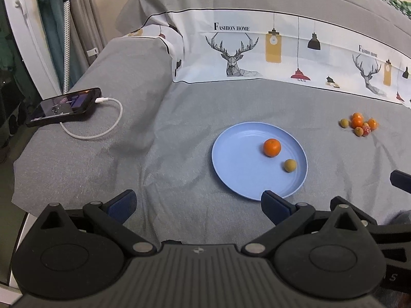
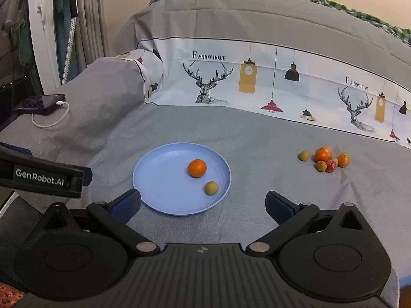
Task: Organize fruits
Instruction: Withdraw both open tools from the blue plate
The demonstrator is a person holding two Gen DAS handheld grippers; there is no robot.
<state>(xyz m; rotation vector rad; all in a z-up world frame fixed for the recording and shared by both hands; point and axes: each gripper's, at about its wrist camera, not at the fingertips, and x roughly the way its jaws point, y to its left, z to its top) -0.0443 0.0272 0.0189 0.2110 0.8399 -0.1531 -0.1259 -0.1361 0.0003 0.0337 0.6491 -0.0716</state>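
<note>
though near, plate between tool tips

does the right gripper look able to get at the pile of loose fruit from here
Probably yes. The right gripper has its jaws wide and empty, and only bare grey sheet lies between it and the fruit pile, right of the blue plate.

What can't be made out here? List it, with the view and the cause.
- Fruit pile: exact count and the reddish piece's kind, both views; too small, overlapping.
- Phone screen content, left wrist view; dark, too small.
- Right gripper in the left wrist view: cut off by the right edge.
- Bed's near edge: hidden by gripper bodies, both views.
</note>
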